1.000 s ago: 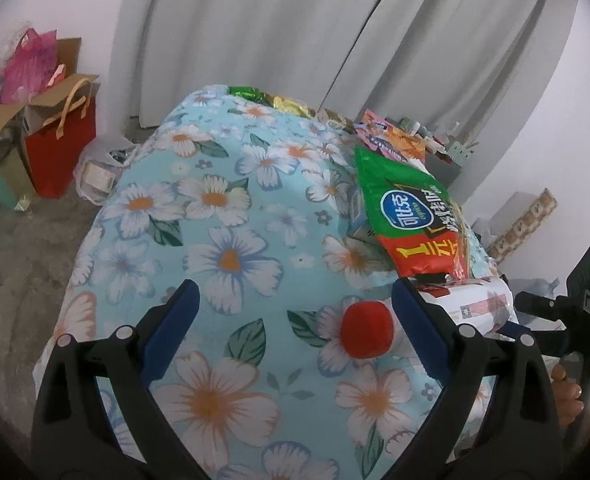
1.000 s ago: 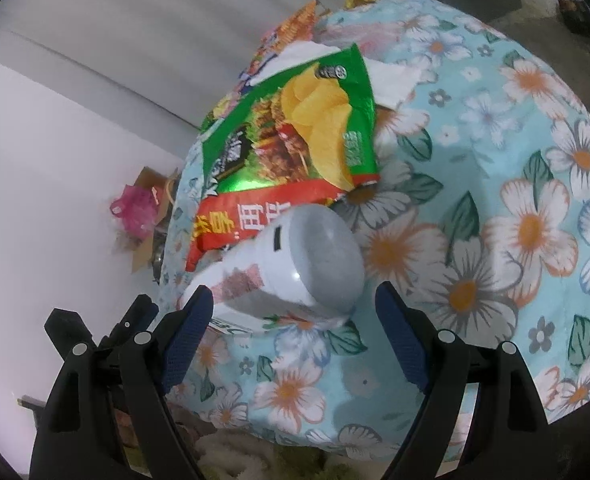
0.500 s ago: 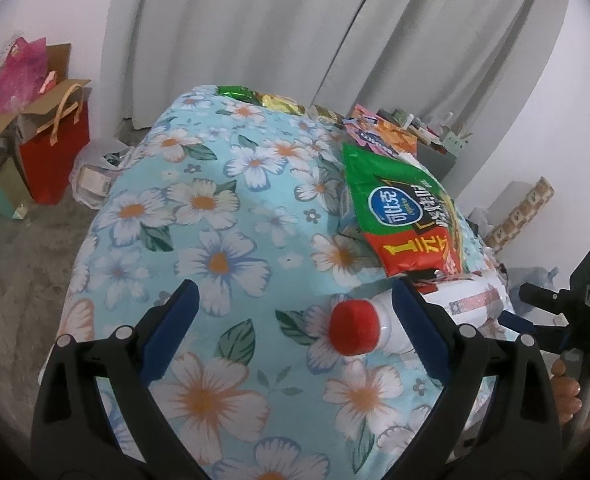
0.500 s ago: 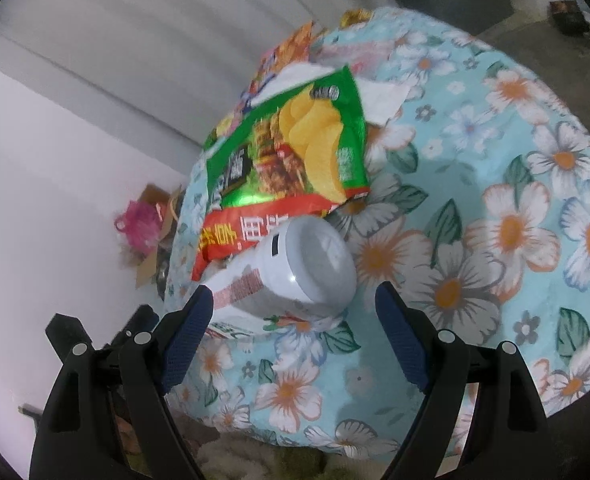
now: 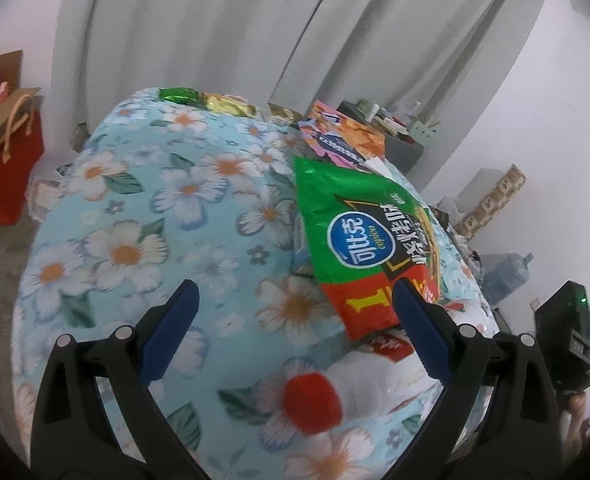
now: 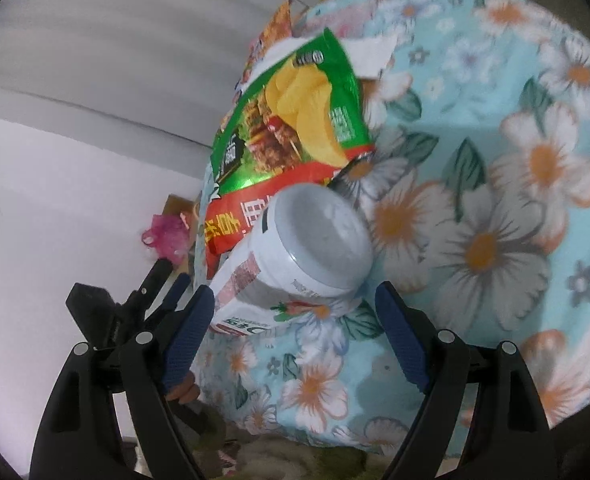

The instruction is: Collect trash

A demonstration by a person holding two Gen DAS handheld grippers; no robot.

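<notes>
Lying bottle (image 6: 295, 256) just ahead of the gaping right tongs (image 6: 299, 336).

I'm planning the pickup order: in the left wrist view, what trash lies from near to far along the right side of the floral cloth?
White bottle with red cap → green and red chip bag → orange snack packet.

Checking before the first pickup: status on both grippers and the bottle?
Left gripper open, empty. Right gripper open, bottle ahead of its jaws, not gripped. Chip bag lies against bottle's far side.
</notes>
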